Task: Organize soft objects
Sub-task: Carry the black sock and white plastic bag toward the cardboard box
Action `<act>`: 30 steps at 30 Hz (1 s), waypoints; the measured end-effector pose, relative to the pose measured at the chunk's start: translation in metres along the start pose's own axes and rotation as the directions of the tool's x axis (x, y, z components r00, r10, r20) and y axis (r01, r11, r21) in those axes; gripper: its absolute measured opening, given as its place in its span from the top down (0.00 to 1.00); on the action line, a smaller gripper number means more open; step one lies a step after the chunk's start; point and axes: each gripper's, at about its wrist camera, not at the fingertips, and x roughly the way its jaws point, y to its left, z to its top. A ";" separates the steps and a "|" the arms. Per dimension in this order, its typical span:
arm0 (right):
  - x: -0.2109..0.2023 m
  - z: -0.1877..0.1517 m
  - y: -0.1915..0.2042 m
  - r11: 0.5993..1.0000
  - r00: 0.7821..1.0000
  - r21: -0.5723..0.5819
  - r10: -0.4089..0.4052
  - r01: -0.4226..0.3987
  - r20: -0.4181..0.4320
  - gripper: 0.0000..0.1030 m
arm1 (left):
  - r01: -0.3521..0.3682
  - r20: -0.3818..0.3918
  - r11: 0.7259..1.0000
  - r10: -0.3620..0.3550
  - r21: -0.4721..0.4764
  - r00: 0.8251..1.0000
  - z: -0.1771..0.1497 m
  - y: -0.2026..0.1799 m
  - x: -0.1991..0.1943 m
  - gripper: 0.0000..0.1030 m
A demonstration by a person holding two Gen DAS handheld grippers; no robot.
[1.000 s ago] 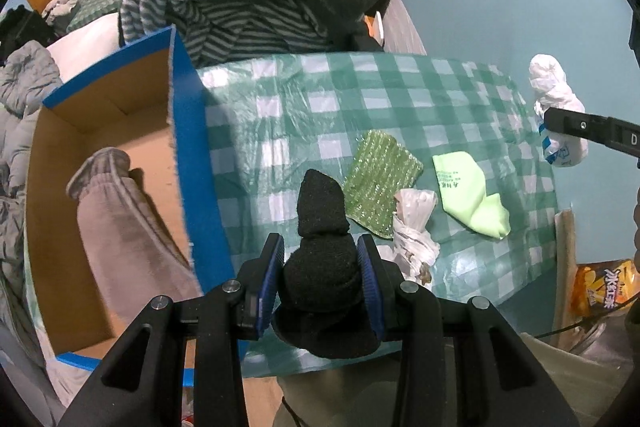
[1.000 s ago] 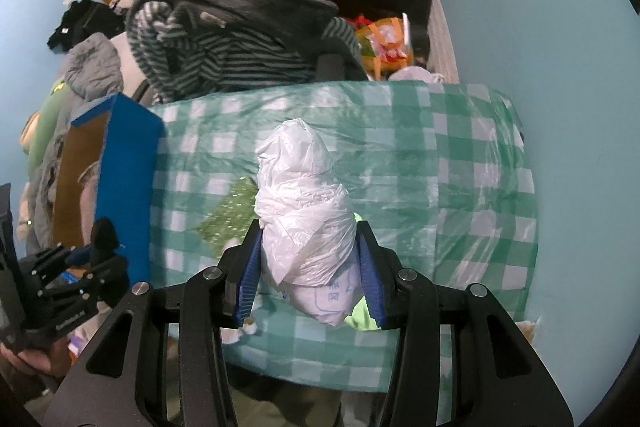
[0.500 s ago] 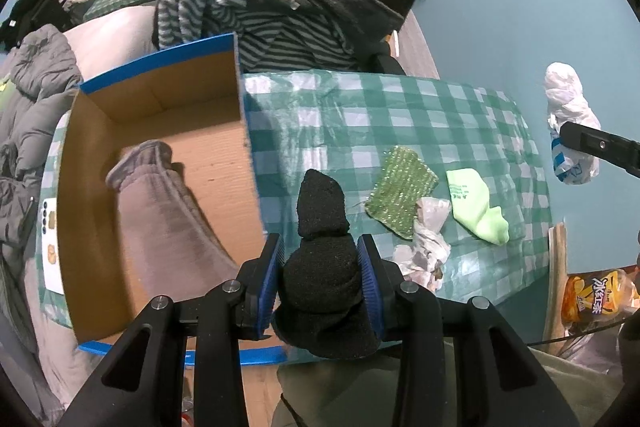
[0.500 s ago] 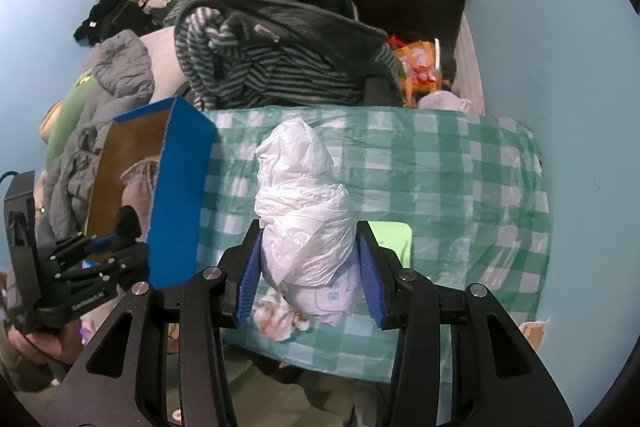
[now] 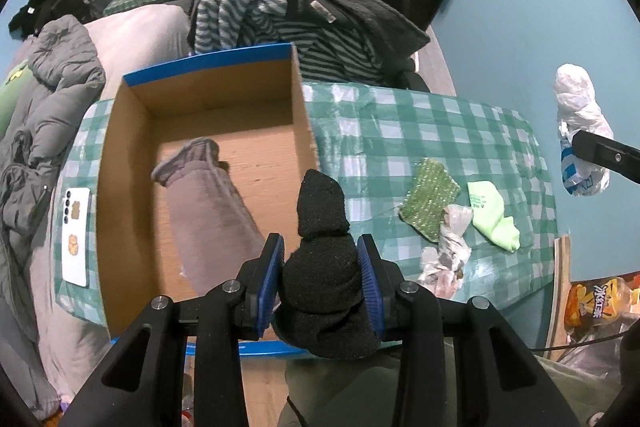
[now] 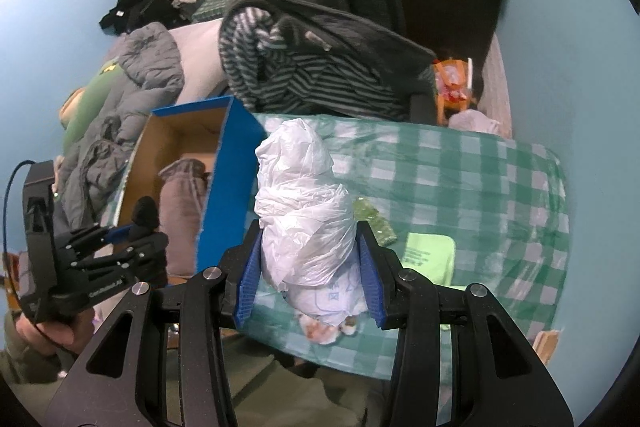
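Black sock (image 5: 326, 259) clamped by left gripper (image 5: 322, 277); cardboard box (image 5: 132, 195) at 10 o'clock; right gripper (image 6: 310, 273) clamps white plastic bag (image 6: 304, 227).

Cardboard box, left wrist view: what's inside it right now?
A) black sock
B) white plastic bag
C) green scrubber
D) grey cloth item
D: a grey cloth item lies on the floor of the cardboard box; the black sock is clamped in the left gripper, and the white plastic bag in the right gripper.

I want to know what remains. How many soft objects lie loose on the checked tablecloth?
3: a green knitted cloth, a lime green sock right of it, and a crumpled plastic bag in front of both. Others may be hidden.
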 end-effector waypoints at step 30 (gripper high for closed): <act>0.080 0.021 0.125 0.972 0.984 -0.171 0.144 -0.161 -0.109 0.58 | -0.062 -0.079 0.993 0.054 -0.104 0.995 -0.007 0.096 0.036 0.63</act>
